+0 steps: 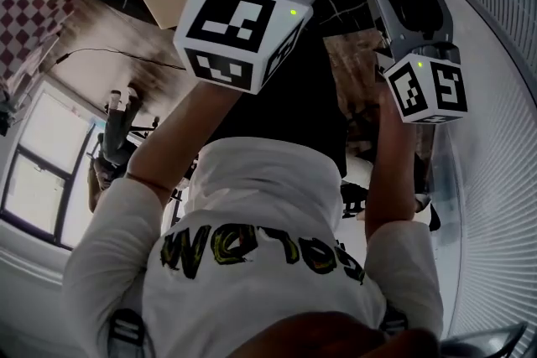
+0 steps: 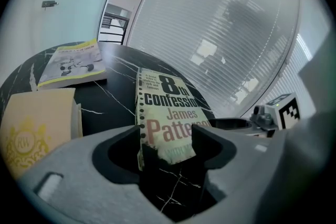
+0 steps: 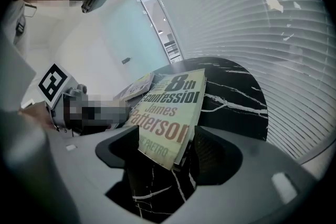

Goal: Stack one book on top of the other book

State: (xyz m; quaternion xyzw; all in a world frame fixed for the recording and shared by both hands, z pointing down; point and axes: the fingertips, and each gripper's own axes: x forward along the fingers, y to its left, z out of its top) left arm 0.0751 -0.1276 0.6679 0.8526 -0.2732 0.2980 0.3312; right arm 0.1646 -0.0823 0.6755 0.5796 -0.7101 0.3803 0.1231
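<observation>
My left claw (image 2: 168,139) and right claw (image 3: 163,147) are both released, jaws apart around the near end of the Patterson paperback (image 2: 167,113), which lies on the black marble table (image 2: 113,105). The jaws hide its lowest cover print. The frame edge cuts off the cream book (image 2: 37,126) beside it.

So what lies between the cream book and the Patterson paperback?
Nothing: bare black marbled tabletop separates the cream book and Patterson paperback, seen in the left gripper view.
</observation>
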